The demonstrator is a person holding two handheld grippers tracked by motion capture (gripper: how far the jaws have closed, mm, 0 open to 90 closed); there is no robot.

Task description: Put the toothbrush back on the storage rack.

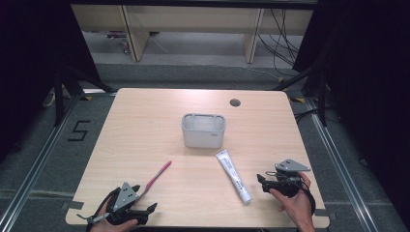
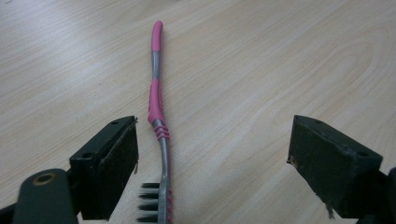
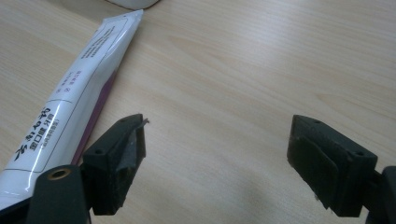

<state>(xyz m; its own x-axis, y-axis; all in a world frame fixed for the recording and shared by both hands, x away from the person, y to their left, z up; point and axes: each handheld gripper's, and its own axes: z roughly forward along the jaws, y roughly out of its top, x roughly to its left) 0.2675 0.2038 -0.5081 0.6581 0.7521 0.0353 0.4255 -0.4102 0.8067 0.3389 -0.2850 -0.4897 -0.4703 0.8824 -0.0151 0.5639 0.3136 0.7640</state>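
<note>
A: Fingers [image 2: 109, 163] of the left gripper [image 2: 212, 158] stand spread, grasping nothing; the toothbrush [image 2: 156, 105] lies between them near the table's [image 1: 145, 125] front edge.

B: Right gripper [image 3: 215, 161] likewise gapes beside the toothpaste tube [image 3: 70, 102]. Brush: probably light, stiff, thin; grip its ribbed mid-handle.

The toothbrush [image 1: 157, 177] lies left of the tube [image 1: 233, 176], container [image 1: 203, 130] behind.
</note>
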